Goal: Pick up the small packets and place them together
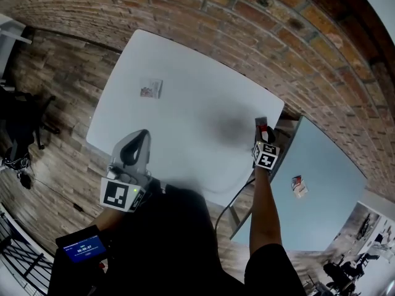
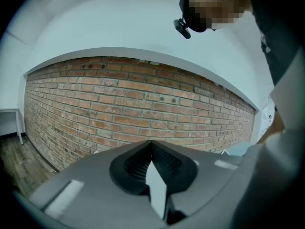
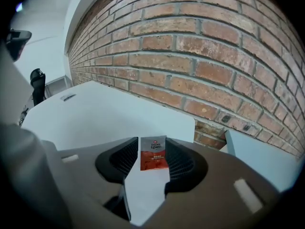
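A red and grey packet (image 3: 153, 156) lies flat near the right edge of the white table (image 1: 185, 122). My right gripper (image 3: 152, 138) is tilted down over it and open, one jaw on each side of the packet. In the head view the same gripper (image 1: 261, 128) sits at the table's right edge. A second packet (image 1: 151, 88) rests on the table's far left part. A third packet (image 1: 299, 185) lies on the blue-grey side table (image 1: 333, 208). My left gripper (image 1: 141, 134) hovers at the table's near left edge, shut and empty, facing the brick wall (image 2: 143, 109).
A brick wall (image 1: 203, 17) runs along the far side of both tables. There is a narrow gap between the white table and the side table (image 3: 257, 151). Wooden floor (image 1: 55, 165) and a dark chair (image 1: 21, 122) are on the left. A cable (image 1: 237, 196) hangs below the right arm.
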Action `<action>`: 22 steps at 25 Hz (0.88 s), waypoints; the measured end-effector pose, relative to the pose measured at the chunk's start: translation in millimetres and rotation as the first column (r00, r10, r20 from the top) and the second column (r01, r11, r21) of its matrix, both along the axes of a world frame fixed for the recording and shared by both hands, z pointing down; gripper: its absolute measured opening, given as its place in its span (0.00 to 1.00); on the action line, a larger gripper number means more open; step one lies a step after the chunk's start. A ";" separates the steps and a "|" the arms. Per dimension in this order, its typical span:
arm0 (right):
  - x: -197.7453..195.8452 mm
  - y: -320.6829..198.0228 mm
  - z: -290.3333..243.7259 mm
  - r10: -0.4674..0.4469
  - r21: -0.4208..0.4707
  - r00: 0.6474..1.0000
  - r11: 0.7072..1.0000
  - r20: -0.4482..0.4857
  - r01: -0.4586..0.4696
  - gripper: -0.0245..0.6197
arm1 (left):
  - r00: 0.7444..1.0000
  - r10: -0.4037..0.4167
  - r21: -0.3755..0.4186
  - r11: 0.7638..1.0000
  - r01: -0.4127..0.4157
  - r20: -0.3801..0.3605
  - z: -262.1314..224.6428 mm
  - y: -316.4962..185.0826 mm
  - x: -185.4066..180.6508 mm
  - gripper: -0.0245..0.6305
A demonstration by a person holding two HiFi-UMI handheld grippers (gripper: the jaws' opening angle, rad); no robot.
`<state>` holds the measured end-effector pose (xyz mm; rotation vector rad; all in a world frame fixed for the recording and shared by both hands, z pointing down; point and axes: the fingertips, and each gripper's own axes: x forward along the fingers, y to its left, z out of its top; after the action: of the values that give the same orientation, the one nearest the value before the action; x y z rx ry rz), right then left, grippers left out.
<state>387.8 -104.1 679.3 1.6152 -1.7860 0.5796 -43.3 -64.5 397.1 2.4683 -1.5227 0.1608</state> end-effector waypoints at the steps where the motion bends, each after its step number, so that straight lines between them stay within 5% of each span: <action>1: 2.3 -1.4 2.0 0.006 0.002 1.000 1.000 0.007 -0.006 0.30 | 1.000 -0.004 -0.003 1.000 0.004 0.000 0.7 -0.4 -1.7 0.04; 10: 13.7 -0.9 18.7 0.017 -0.020 0.999 1.000 -0.037 -0.018 0.31 | 1.000 -0.015 -0.012 1.000 0.015 0.005 1.9 -0.9 -0.1 0.04; 22: 15.1 -8.3 29.6 0.057 -0.081 0.998 0.995 0.027 -0.055 0.33 | 1.000 0.009 -0.013 1.000 -0.009 -0.005 5.3 0.7 -0.3 0.04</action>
<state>402.9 -112.4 708.9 1.6141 -1.7207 0.6953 -43.6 -63.8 402.4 2.4644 -1.5037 0.1652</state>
